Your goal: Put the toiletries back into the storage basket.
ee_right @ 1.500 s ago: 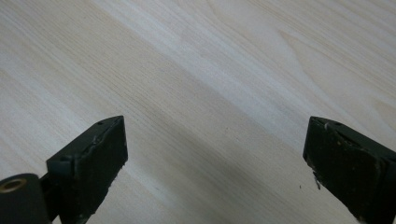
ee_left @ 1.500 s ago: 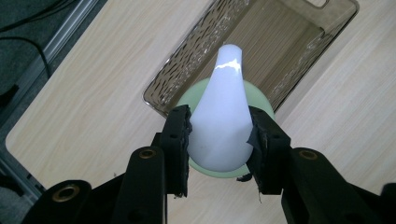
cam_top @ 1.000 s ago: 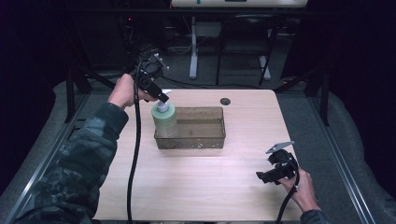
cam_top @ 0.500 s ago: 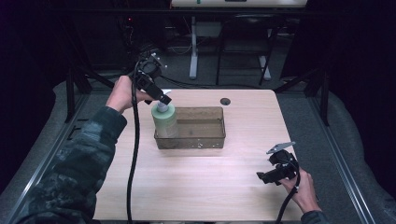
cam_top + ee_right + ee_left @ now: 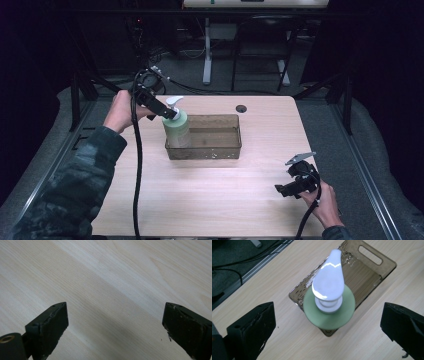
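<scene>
The left gripper (image 5: 169, 113), held in a person's left hand (image 5: 121, 110) at the far left of a pale wooden table (image 5: 210, 200), has let go: its two black jaws have just been opening and now stand wide apart, with nothing pressed between them. In the left gripper view the jaws rise at either side of the frame, and between them, lower down and untouched, stands a green pump bottle (image 5: 329, 312) with a white pump head (image 5: 329, 285). The high view shows the bottle (image 5: 176, 129) upright at the left end of a smoky, see-through plastic bin (image 5: 212, 150), just inside its left wall, with the gripper's tips close by the white pump top. The bin is a long rectangular box with a handle slot cut in its end wall; the rest of it holds nothing else that can be seen. A black cable trails from the left gripper toward the near edge of the table, past a sleeve in a camouflage pattern. Well apart, at the near right corner, the right gripper (image 5: 287, 189) sits low over bare wood in the person's right hand (image 5: 322, 202), its jaws also spread wide and holding nothing. A small dark round hole (image 5: 241, 108) marks the table's far side, beyond the bin.
</scene>
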Available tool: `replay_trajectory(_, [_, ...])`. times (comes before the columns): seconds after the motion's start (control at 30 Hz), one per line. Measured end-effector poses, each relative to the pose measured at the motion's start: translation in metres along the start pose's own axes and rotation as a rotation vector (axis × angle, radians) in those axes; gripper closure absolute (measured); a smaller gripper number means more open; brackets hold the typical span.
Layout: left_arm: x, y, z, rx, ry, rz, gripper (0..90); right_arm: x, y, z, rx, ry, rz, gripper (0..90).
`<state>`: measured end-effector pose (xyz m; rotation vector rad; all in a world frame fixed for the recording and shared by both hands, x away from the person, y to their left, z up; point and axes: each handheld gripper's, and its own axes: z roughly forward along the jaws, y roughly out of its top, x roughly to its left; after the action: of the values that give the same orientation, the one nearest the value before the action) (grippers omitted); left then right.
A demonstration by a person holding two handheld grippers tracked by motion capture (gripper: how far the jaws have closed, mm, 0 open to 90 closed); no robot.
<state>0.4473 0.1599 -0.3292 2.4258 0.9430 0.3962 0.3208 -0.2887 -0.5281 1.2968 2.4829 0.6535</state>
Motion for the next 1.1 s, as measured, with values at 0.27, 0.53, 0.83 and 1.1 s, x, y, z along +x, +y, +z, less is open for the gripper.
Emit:
replay_trajectory(0.27, [-0.009, -0.031, -0.005, -0.05, -0.003, -0.005, 0.0, 0.0, 0.0, -0.001, -0.002, -0.002, 0.001, 6.0])
replay_trajectory(0.53, [-0.015, -0.056, -0.003, -0.072, -0.001, -0.023, 0.0, 0.0, 0.0, 0.0, 0.0, -0.004, -0.001, 6.1])
replay_trajectory(0.83, [-0.021, -0.091, 0.012, -0.084, -0.014, -0.072, 0.0, 0.0, 0.0, 0.0, 0.0, -0.007, -0.003, 6.1])
replay_trajectory(1.1, [-0.024, -0.118, 0.029, -0.079, -0.023, -0.107, 0.0, 0.002, 0.001, -0.001, -0.005, -0.005, -0.007, 6.1])
